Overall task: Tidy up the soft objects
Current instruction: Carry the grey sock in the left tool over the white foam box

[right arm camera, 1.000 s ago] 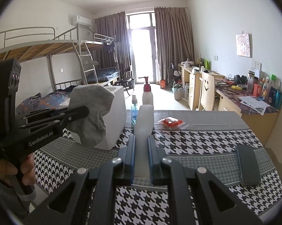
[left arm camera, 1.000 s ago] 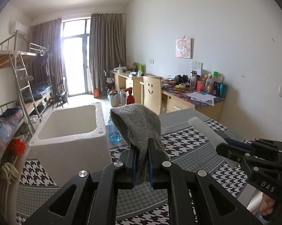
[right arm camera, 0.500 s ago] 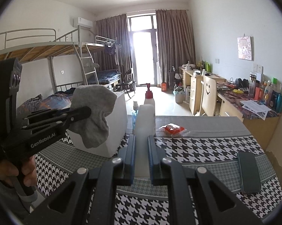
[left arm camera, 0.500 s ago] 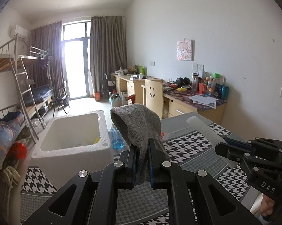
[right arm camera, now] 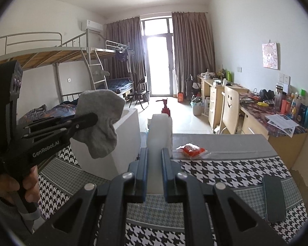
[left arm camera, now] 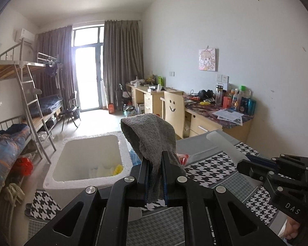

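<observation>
Two claws, both loaded

Left claw pinches a grey sock held in the air above the houndstooth table. Right claw grips a white foam piece. Beyond stands the white foam box, on the table's left part.

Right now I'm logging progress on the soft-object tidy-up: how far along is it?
Partly done. The white foam box already holds a few pale and yellow items. In hand: the left gripper carries a grey sock beside the box; the right gripper grips a white soft piece. Both remain to be dropped in.
</observation>
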`<state>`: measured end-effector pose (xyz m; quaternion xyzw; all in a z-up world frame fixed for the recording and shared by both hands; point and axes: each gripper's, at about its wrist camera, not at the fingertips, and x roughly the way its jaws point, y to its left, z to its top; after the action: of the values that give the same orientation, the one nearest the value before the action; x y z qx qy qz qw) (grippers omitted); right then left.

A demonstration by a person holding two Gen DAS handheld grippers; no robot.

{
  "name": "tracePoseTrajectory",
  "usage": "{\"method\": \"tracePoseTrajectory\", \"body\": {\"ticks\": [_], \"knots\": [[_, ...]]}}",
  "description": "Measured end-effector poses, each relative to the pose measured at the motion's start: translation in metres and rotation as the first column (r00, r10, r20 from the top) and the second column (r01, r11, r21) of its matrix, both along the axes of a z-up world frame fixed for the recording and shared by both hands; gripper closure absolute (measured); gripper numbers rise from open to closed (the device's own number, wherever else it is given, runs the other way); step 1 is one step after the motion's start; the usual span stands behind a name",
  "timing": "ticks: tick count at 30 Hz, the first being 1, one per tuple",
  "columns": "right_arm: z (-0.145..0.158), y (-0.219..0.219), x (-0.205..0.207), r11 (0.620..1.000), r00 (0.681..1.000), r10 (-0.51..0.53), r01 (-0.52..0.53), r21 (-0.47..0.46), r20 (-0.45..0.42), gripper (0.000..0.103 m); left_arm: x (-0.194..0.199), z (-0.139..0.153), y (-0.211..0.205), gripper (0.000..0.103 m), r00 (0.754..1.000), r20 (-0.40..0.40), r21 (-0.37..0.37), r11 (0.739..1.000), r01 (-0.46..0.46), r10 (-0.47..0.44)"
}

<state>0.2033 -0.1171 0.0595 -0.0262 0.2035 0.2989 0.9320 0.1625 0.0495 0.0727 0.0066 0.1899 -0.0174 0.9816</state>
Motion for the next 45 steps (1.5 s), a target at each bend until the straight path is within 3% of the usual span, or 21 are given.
{"method": "tracePoseTrajectory", "body": {"ticks": [45], "knots": [[0.02,0.075,0.044,0.989,0.99,0.141,-0.142,-0.042,-0.017,0.088,0.029,0.013,0.059,0.092,0.985,0.015,0.014,0.985,-0.169,0.169]]}}
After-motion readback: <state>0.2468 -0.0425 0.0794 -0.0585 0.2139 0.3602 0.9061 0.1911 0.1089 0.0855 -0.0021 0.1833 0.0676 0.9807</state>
